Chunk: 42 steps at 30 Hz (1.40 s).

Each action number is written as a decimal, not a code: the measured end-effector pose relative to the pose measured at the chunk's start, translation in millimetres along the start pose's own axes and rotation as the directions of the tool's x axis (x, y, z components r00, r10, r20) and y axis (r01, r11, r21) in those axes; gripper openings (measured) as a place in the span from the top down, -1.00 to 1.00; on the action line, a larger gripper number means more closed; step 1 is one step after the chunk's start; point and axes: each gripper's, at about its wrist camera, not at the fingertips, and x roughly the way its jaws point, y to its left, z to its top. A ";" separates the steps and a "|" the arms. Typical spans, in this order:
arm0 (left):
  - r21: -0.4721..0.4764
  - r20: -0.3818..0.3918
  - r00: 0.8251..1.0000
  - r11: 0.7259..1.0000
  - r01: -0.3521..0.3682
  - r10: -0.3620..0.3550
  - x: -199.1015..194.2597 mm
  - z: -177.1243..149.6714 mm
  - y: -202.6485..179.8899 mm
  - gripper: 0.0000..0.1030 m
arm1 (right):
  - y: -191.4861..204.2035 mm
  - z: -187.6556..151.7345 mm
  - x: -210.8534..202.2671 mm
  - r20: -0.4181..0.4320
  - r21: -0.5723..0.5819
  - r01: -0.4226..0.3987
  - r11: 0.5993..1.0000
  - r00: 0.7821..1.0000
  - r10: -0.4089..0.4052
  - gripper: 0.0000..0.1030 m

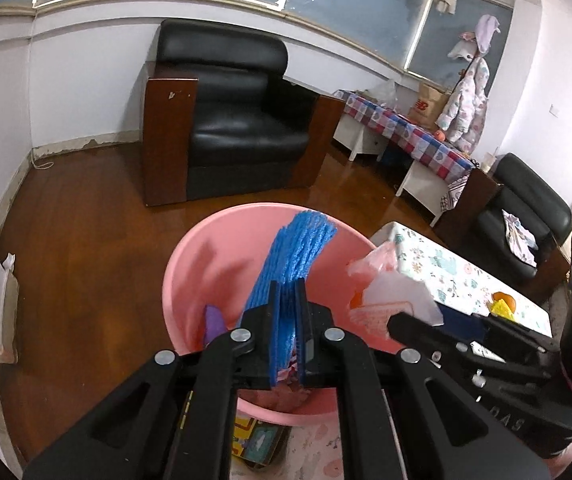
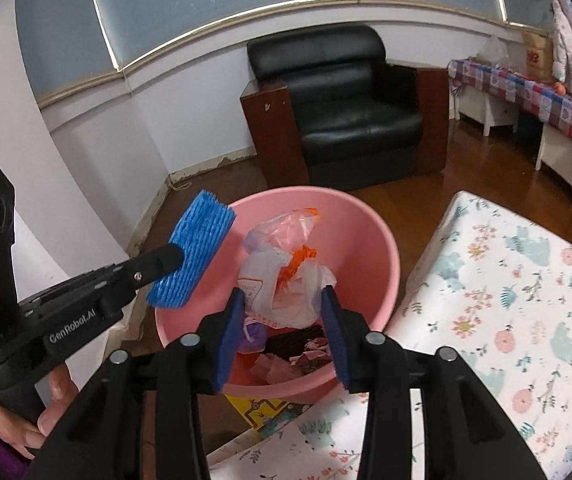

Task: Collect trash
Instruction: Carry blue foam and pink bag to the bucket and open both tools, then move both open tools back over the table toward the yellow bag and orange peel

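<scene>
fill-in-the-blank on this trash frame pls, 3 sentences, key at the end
1. The left gripper is shut on a ____ foam net.
2. The crumpled plastic bag sits between the right gripper's pads, above a ____ basin.
3. The armchair behind the basin is ____.

Missing words: blue; pink; black
</scene>
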 end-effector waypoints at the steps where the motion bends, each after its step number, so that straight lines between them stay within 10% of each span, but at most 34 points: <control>1: -0.003 -0.004 1.000 1.000 -0.008 0.008 1.1 -0.2 1.4 0.86 | -1.0 -0.1 3.1 -0.003 0.000 0.000 1.000 1.000 0.000 0.22; 6: -0.043 -0.020 1.000 0.999 -0.012 0.011 4.7 0.1 9.9 0.31 | -2.7 -3.7 8.8 -0.016 -0.002 -0.002 1.000 1.000 0.002 0.07; 29: 0.065 0.006 0.999 0.997 0.035 -0.035 -4.9 -4.0 -43.9 0.31 | -103.0 -45.7 -79.0 0.039 0.118 0.169 0.978 0.984 -0.175 0.07; 42: 0.166 -0.033 0.987 0.973 0.160 -0.157 13.1 -7.3 -120.6 0.31 | -259.9 -78.6 -164.5 0.026 0.314 0.396 0.863 0.905 -0.425 -0.05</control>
